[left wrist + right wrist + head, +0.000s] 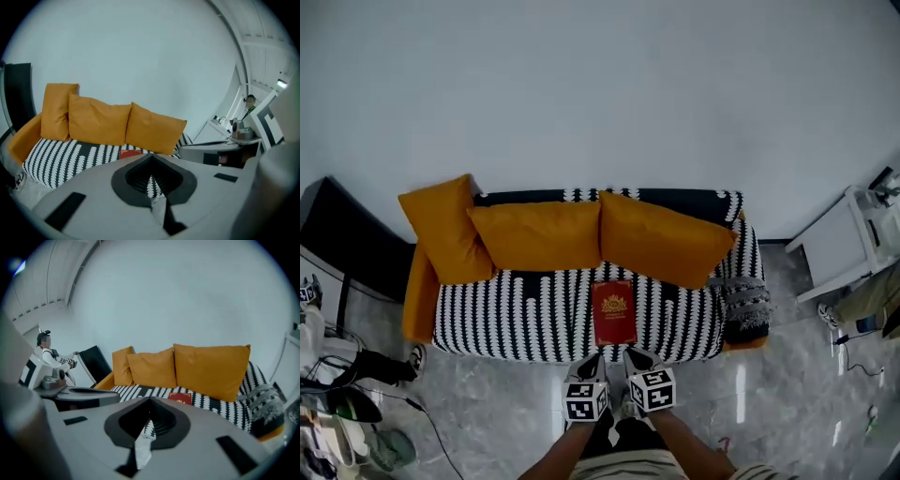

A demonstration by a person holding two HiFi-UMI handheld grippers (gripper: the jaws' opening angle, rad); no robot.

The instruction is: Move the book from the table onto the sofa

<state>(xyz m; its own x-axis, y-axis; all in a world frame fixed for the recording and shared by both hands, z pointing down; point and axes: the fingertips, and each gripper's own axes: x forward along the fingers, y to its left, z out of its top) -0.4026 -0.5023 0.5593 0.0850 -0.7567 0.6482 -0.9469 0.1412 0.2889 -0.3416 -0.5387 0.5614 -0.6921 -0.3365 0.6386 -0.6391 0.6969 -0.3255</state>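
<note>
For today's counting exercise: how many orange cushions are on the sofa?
3, all on the sofa against its backrest: left cushion at the end, middle cushion, right cushion. None seems hidden.

Just before the sofa (534, 319), the left gripper (596, 358) and right gripper (632, 356) each bear a black-and-white marker cube. Their grey bodies have black spade-shaped recesses.

You stand in a living-room corner staged inside a work space. At twelve o'clock a striped sofa (534, 319) with orange cushions (544, 234) backs onto a bare white wall (600, 94). Cables (427, 420) trail over the grey tiled floor (506, 412) at eight o'clock, and white furniture (839, 248) stands at two o'clock.
</note>
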